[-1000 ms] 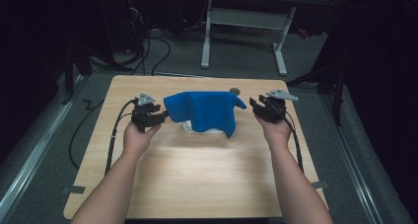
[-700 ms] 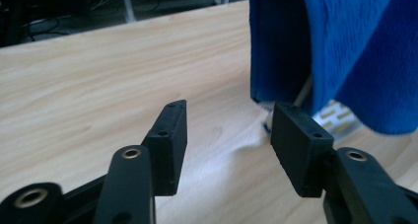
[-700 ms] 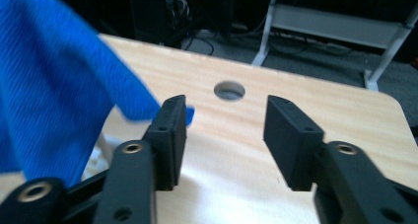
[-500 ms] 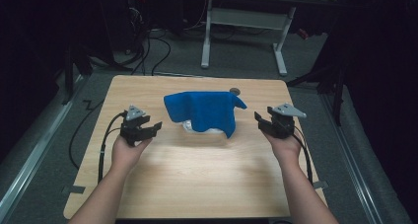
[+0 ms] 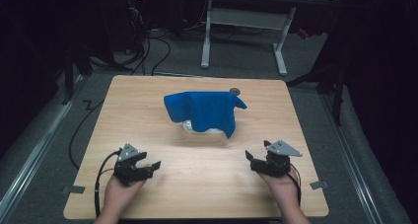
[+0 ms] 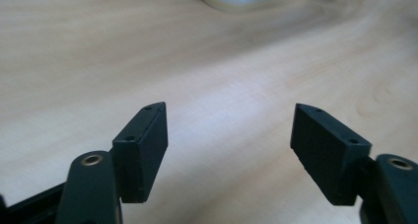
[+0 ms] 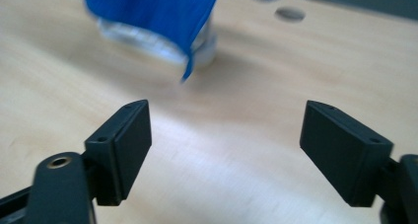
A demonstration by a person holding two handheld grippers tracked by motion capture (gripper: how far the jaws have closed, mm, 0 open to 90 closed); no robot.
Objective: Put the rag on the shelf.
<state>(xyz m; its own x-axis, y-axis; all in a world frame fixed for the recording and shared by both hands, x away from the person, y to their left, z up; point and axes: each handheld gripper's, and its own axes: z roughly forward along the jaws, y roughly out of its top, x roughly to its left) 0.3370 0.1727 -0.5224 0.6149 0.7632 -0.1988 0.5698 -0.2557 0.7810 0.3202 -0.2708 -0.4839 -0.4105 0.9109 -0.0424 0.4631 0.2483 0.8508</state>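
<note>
The blue cloth [image 5: 206, 111] drapes a pale round object [image 5: 202, 130] at the table's [image 5: 207, 184] far middle. Left gripper [image 5: 154, 166] and right gripper [image 5: 250, 159] sit near, jaws spread, empty. Tugging the cloth could drag or tip what it covers

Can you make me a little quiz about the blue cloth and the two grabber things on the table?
1. True or false: the blue cloth lies draped over a pale, see-through thing.
2. Is the left gripper open or shut?
3. Which is nearest the small dark round spot on the wooden table? A) left gripper B) right gripper C) blue cloth

Key: 1 true; 2 open, nothing between its jaws; 3 C.
</note>
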